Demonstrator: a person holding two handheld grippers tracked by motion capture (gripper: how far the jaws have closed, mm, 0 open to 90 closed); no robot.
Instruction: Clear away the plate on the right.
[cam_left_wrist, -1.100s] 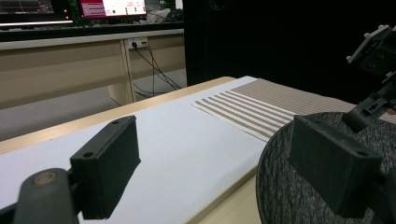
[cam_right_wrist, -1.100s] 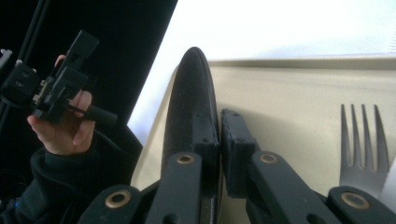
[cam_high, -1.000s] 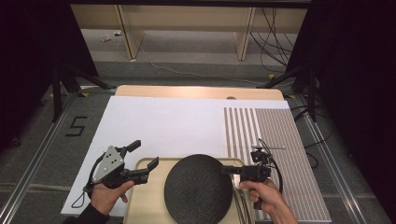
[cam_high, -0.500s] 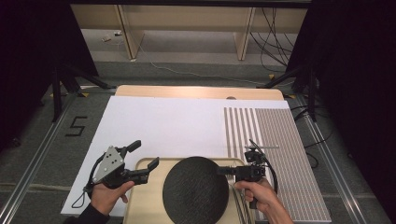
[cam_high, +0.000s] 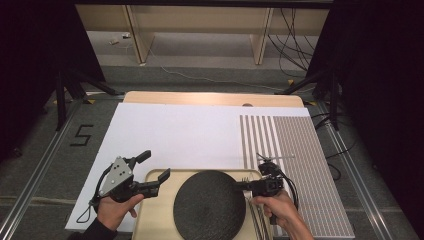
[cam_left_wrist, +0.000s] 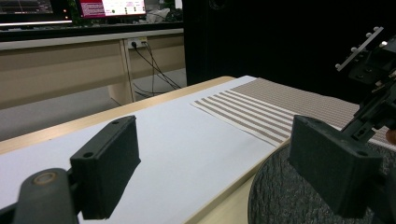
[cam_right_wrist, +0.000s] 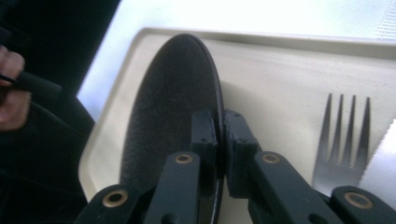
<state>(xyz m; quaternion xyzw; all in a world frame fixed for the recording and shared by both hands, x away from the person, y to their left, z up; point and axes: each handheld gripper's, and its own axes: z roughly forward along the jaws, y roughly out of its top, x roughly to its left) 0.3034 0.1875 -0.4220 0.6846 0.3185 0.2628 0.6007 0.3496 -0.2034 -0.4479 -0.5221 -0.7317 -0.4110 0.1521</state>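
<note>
Since the earlier frame, from above, the dark round mat (cam_high: 210, 205) is shifting slightly toward 9 o'clock on the tray (cam_high: 155, 220). My right gripper (cam_right_wrist: 219, 140) is pinching its rim beside the fork (cam_right_wrist: 343, 135); my left gripper (cam_left_wrist: 210, 168) is gaping empty.

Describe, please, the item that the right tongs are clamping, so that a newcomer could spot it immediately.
Start at the pale beige tray on the table's near edge. On it sits a round black rough-textured plate, its right rim pinched by the right tongs. Unlike the slim silver metal fork beside it, it is wide, dark and circular.
</note>
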